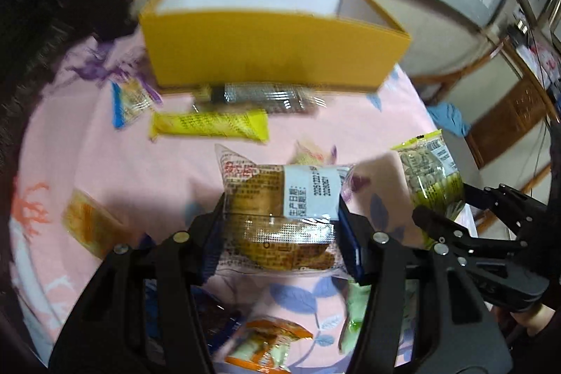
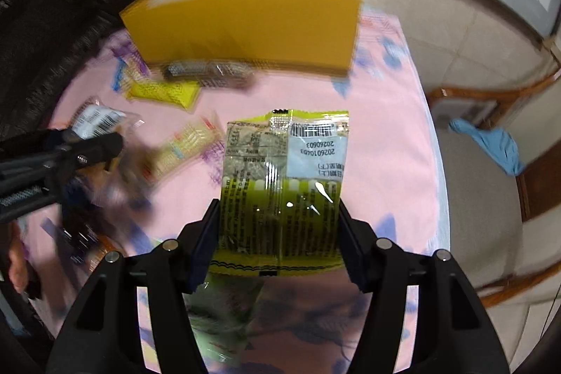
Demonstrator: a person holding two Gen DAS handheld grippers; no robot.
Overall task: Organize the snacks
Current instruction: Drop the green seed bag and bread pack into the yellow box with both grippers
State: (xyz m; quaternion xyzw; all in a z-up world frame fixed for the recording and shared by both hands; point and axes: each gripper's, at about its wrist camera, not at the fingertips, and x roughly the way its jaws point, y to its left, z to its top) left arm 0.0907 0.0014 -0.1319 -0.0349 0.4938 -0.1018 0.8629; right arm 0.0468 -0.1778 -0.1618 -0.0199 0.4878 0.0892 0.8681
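Note:
My left gripper (image 1: 280, 233) is shut on a clear packet holding a brown cake (image 1: 277, 195), lifted above the pink floral cloth (image 1: 140, 170). My right gripper (image 2: 278, 233) is shut on a green snack packet (image 2: 284, 184), also held off the cloth. The same green packet (image 1: 431, 177) shows at the right of the left wrist view. In the right wrist view, a finger (image 2: 101, 144) of the left gripper appears at the left with its packet (image 2: 96, 120). An open yellow box (image 1: 273, 51) (image 2: 245, 27) with a white inside stands at the far side of the cloth, ahead of both grippers.
Loose snacks lie on the cloth: a yellow bar (image 1: 210, 125), a dark silvery packet (image 1: 266, 97) against the box, a blue-edged packet (image 1: 128, 104), an orange one (image 1: 91, 226) and an orange-white one (image 1: 266, 346). A dark woven mass (image 1: 45, 23) borders the left. A blue cloth (image 2: 491, 142) lies past the table's right edge.

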